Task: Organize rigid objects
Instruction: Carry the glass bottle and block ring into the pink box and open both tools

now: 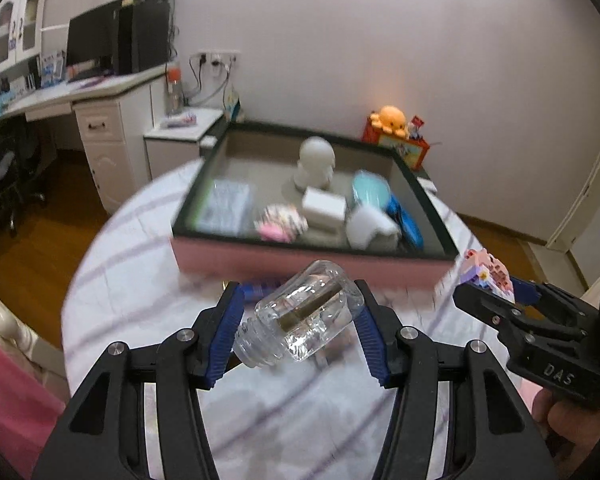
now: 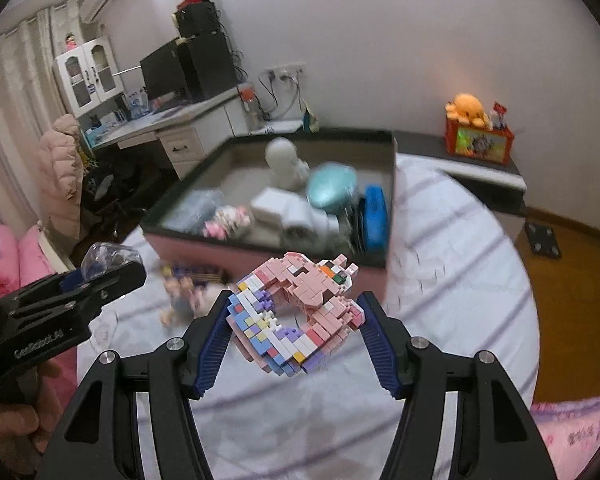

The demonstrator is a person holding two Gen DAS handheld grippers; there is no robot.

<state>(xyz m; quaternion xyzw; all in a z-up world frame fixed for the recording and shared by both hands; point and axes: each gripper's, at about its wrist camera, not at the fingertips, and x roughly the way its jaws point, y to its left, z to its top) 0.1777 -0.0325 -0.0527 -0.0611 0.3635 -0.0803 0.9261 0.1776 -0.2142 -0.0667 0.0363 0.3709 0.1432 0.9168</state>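
My left gripper (image 1: 300,300) is shut on a clear glass jar (image 1: 304,314), held tilted above the bed. My right gripper (image 2: 296,320) is shut on a pink and pastel brick-built figure (image 2: 296,316), also lifted. Each gripper shows in the other's view: the right gripper (image 1: 488,292) with the figure (image 1: 486,274) at right, the left gripper (image 2: 104,276) with the jar (image 2: 108,258) at left. Ahead lies a pink box (image 1: 308,266) with a dark rim, holding a white figurine (image 1: 316,160), white blocks (image 1: 324,210), a teal case (image 1: 370,188), a blue item (image 1: 406,222) and a small pink toy (image 1: 278,224).
The box rests on a white striped sheet (image 2: 452,272). A small doll (image 2: 184,292) and a dark purple item (image 2: 200,272) lie in front of the box. A desk with a monitor (image 1: 92,40) is at left, a low shelf with an orange plush (image 2: 470,108) at right.
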